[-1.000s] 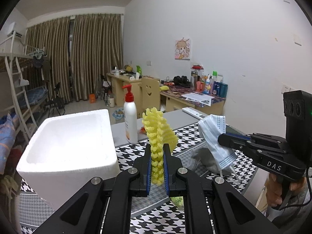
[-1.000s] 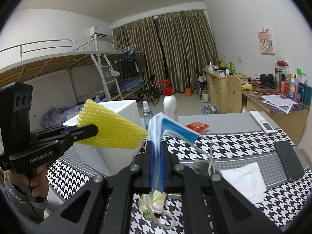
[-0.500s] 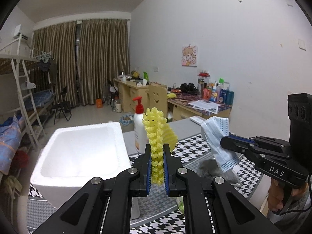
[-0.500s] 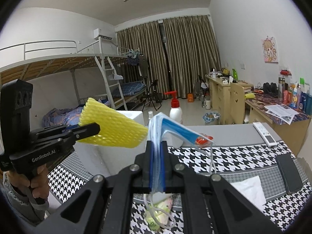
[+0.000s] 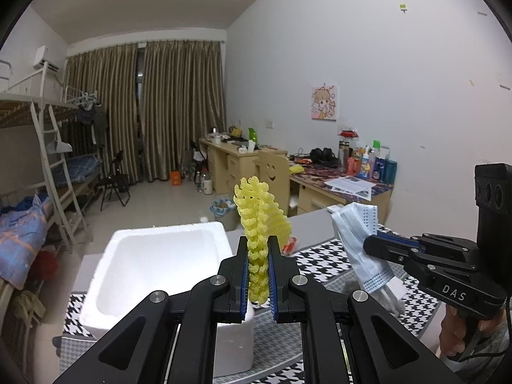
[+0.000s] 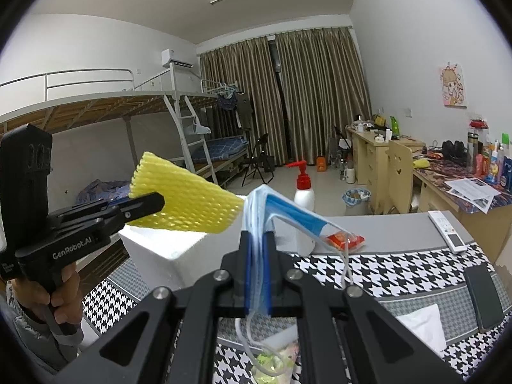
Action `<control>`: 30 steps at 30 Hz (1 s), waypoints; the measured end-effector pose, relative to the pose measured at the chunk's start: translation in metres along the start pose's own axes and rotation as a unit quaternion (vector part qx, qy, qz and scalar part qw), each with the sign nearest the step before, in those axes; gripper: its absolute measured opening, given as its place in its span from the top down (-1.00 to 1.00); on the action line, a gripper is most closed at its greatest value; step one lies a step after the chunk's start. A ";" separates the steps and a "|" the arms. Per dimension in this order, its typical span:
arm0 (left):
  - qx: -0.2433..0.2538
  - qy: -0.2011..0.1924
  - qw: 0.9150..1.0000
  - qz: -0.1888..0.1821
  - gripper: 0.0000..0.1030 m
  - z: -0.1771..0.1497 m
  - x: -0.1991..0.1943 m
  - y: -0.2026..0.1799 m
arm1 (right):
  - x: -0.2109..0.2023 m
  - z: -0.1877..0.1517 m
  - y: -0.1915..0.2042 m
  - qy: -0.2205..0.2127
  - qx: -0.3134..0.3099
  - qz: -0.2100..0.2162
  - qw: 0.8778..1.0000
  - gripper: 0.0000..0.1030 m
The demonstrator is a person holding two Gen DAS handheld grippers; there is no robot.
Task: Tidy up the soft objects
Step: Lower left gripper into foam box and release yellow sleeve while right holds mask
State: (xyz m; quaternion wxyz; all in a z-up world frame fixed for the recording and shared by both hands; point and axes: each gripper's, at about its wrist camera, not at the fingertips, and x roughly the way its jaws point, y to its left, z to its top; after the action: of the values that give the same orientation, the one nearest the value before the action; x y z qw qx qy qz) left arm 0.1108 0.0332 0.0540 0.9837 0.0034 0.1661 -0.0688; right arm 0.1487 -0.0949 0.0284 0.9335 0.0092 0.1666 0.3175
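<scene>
My left gripper point(image 5: 258, 275) is shut on a yellow foam net sleeve point(image 5: 257, 224), which stands up between the pads. From the right wrist view the same yellow foam net sleeve point(image 6: 185, 204) juts out of the left gripper point(image 6: 153, 200) above the white foam box point(image 6: 179, 252). My right gripper point(image 6: 257, 275) is shut on a blue face mask point(image 6: 272, 204), its ear loops hanging below. In the left wrist view the blue face mask point(image 5: 358, 240) droops from the right gripper point(image 5: 368, 244), to the right of the white foam box point(image 5: 160, 256).
A houndstooth cloth point(image 6: 400, 268) covers the table. On it lie a white tissue point(image 6: 422, 323), a black phone point(image 6: 483, 297), a remote point(image 6: 446, 230), a red packet point(image 6: 345, 241), a pump bottle point(image 6: 304, 192) and a small patterned packet point(image 6: 275, 358). Desks and a bunk bed stand behind.
Both grippers have risen with their items still held. The foam box and table have dropped lower in both views, and the pump bottle is now hidden in the left wrist view.
</scene>
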 end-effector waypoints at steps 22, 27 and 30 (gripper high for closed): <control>-0.033 0.002 0.997 0.073 0.79 0.006 0.010 0.044 | 0.023 0.016 0.017 -0.002 -0.019 0.032 0.999 0.82; -0.034 0.004 0.995 0.091 0.79 0.006 0.009 0.049 | 0.028 0.018 0.024 -0.001 -0.026 0.038 0.999 0.82; -0.039 0.012 0.995 0.096 0.79 0.005 0.013 0.055 | 0.032 0.018 0.027 0.004 -0.027 0.043 0.999 0.81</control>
State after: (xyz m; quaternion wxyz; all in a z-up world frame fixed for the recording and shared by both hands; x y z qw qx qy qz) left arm 0.1322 0.0854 0.0531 0.9831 -0.0180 0.1795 0.0327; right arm 0.1618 -0.0527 0.0394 0.9182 -0.0102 0.1613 0.3616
